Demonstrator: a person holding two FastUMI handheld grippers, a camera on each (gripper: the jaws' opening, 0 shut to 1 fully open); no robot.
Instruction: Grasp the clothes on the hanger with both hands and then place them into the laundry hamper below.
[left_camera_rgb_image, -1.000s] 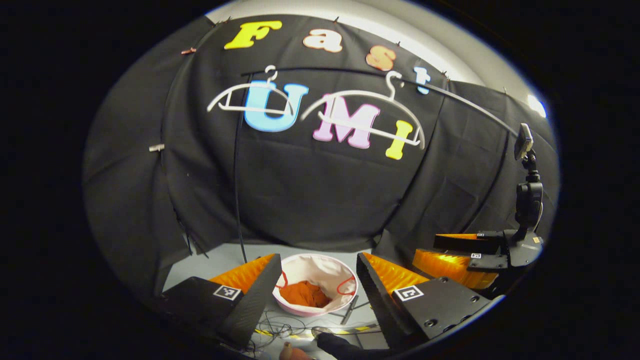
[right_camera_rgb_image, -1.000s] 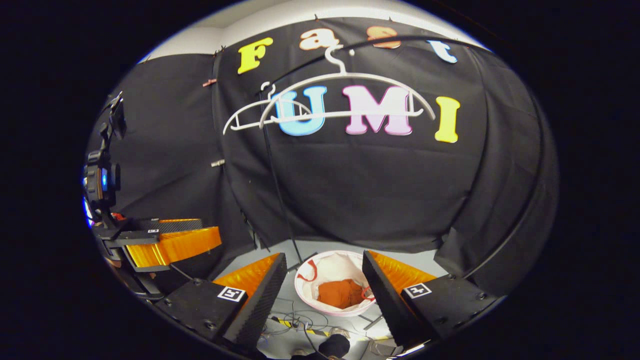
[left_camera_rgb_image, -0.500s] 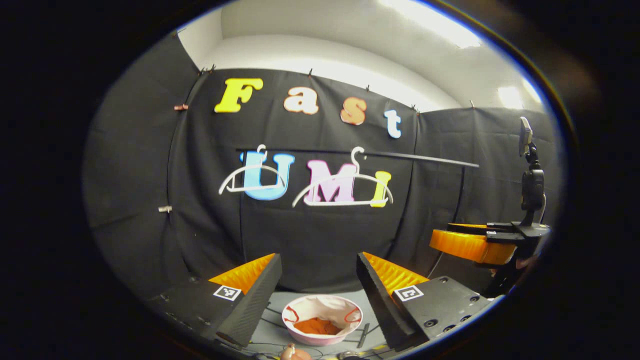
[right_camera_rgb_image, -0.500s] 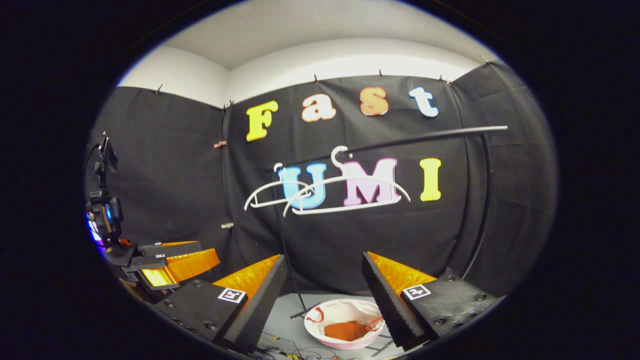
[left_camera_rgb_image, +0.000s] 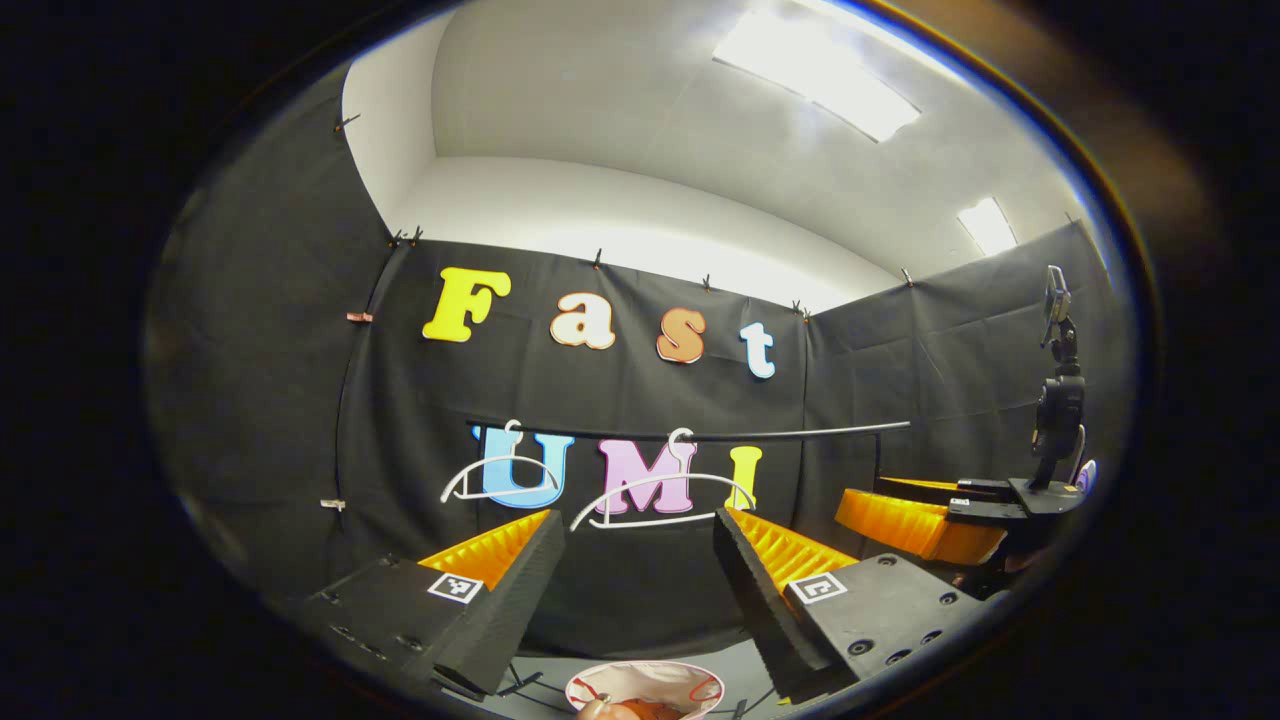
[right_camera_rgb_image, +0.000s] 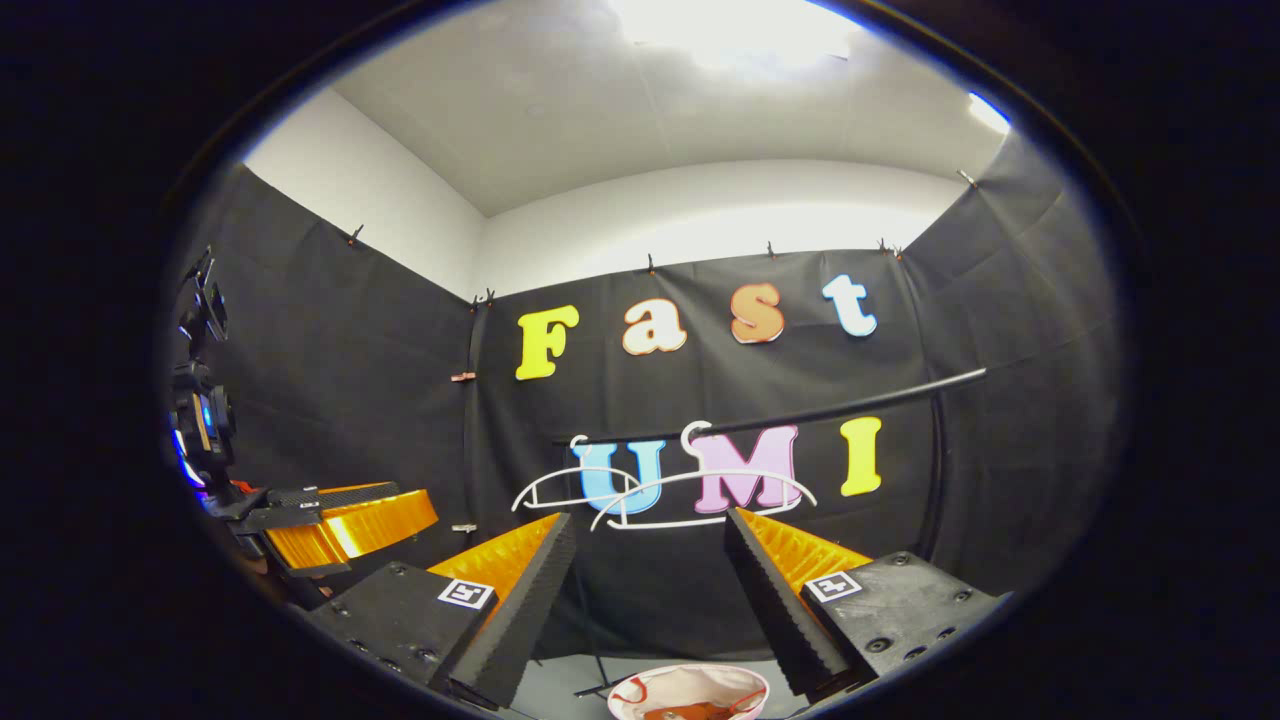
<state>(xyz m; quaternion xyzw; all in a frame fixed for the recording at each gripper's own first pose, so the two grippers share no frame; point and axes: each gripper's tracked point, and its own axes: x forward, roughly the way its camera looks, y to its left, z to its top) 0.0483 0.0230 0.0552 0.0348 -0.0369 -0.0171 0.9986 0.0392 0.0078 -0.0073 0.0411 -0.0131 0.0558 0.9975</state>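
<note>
Both the left gripper (left_camera_rgb_image: 637, 560) and right gripper (right_camera_rgb_image: 648, 565) gape wide and empty, since the orange clothes (right_camera_rgb_image: 700, 712) already lie in the laundry hamper (right_camera_rgb_image: 688, 684) below two bare hangers (right_camera_rgb_image: 700, 490).

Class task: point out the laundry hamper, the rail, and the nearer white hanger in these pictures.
laundry hamper (right_camera_rgb_image: 690, 683), right gripper view, on its pale rim.
rail (left_camera_rgb_image: 790, 432), left gripper view, on the bare bar.
nearer white hanger (right_camera_rgb_image: 705, 476), right gripper view, on its curved shoulder.
</note>
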